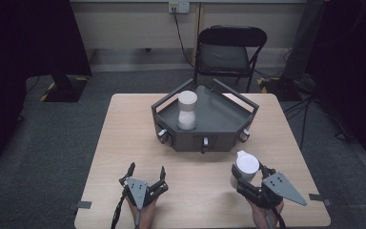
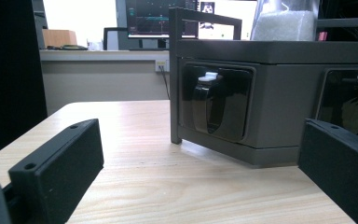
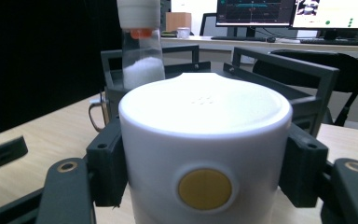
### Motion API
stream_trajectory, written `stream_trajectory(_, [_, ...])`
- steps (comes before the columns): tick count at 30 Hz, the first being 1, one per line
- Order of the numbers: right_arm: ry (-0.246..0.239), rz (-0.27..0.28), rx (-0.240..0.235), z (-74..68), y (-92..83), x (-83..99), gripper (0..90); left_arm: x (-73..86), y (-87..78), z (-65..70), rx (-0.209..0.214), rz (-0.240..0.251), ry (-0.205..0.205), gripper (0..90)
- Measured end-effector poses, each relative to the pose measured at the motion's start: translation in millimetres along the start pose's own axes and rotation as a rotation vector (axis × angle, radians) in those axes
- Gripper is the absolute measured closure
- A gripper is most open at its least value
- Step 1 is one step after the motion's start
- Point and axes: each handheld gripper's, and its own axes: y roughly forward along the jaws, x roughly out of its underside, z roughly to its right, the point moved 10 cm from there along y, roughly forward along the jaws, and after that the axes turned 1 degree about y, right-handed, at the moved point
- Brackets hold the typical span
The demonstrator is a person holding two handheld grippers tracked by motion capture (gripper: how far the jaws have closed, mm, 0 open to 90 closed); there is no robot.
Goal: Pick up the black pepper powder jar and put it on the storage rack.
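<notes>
The white lidded container (image 1: 246, 168) sits at the lower right of the high view, clamped between the right gripper (image 1: 250, 179)'s jaws. Lower left, the left gripper (image 1: 146, 175) rests spread apart, holding nothing. At centre, the grey tray (image 1: 219, 125) carries a white bottle (image 1: 187, 110).

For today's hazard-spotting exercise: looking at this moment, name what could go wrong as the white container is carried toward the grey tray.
1. The right gripper clamps the smooth white container by its round sides; it might slip or tilt.
2. The grey tray has raised frame bars; the container could catch on one going in.
3. A clear bottle with a white cap already stands in the tray and could be knocked over.
</notes>
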Motion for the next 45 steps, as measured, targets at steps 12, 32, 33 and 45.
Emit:
stream_trajectory(12, [0.032,0.035,-0.019,12.3,25.8,-24.8,29.9,0.0,0.0,-0.3,0.004,0.0,0.0,0.2])
stream_trajectory(32, [0.046,0.058,0.018,29.3,80.9,-89.0,30.0,0.0,0.0,-0.4,0.007,0.0,0.001,0.2])
stream_trajectory(33, [0.048,0.058,0.026,29.6,84.8,-90.9,30.0,0.0,0.0,-0.4,0.007,0.0,0.001,0.2])
stream_trajectory(45, [0.036,0.037,0.102,31.3,128.5,-94.2,30.0,0.0,0.0,-0.3,0.006,-0.001,0.001,0.2])
